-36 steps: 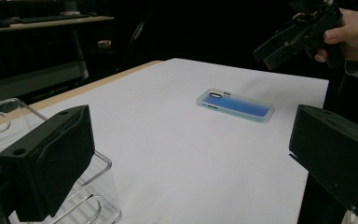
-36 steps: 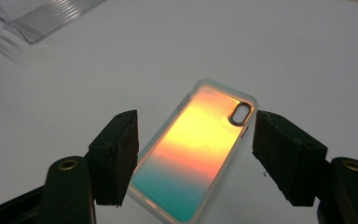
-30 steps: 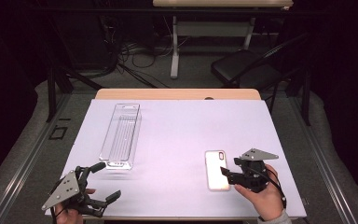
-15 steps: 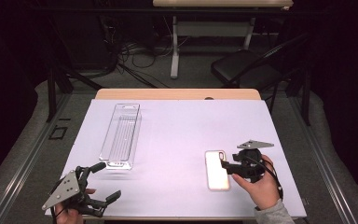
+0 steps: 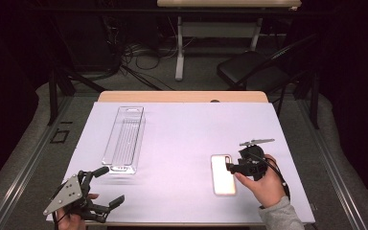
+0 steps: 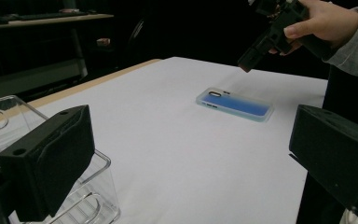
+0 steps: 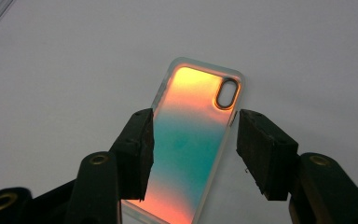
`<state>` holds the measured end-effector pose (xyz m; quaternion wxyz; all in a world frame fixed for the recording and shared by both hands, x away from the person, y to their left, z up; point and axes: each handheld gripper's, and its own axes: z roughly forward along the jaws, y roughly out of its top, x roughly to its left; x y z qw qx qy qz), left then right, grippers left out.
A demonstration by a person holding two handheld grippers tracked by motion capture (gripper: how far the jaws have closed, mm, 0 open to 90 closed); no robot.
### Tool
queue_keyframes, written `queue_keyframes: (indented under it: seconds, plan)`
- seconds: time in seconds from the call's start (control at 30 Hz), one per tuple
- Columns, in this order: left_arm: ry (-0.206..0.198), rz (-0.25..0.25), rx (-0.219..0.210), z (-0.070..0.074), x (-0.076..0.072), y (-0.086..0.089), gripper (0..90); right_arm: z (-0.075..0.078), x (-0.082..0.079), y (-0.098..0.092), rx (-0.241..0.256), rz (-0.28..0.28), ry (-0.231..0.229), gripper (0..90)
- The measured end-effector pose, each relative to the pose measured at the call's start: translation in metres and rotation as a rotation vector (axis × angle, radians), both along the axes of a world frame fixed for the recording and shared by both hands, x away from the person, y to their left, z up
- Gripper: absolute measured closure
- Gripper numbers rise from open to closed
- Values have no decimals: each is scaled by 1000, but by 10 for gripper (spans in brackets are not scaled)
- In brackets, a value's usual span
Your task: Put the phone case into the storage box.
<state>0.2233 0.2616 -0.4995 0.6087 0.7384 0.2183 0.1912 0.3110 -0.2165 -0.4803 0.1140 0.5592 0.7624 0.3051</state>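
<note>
The right gripper hangs unclenched over the phone case, 1 jaw each side. Closing off-centre could skid that slick case sideways. The left gripper, spread wide, grasps nothing.

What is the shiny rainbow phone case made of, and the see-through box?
The phone case looks like glossy plastic with a clear, maybe rubbery, rim: its colours shift from orange to teal. The box looks like hard clear plastic; the table shows through its walls.

One phone case, one clear plastic tray, two grippers: left gripper, right gripper.
</note>
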Motion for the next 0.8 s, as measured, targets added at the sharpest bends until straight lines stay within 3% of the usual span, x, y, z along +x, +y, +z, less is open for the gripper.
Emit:
queue_keyframes:
  seconds: [0.23, 0.37, 0.47, 0.8]
  plan:
    - [2, 0, 2, 0, 1, 0, 3, -2, 7, -1, -6, -21, 53, 498]
    - [3, 1, 3, -1, 1, -1, 3, -2, 10, 1, -40, -36, 61, 497]
    - [4, 0, 2, -1, 1, -1, 3, -3, 15, 2, -48, -65, 102, 488]
    - [7, 0, 5, -1, 1, -1, 3, -8, 25, 8, -88, -92, 165, 506]
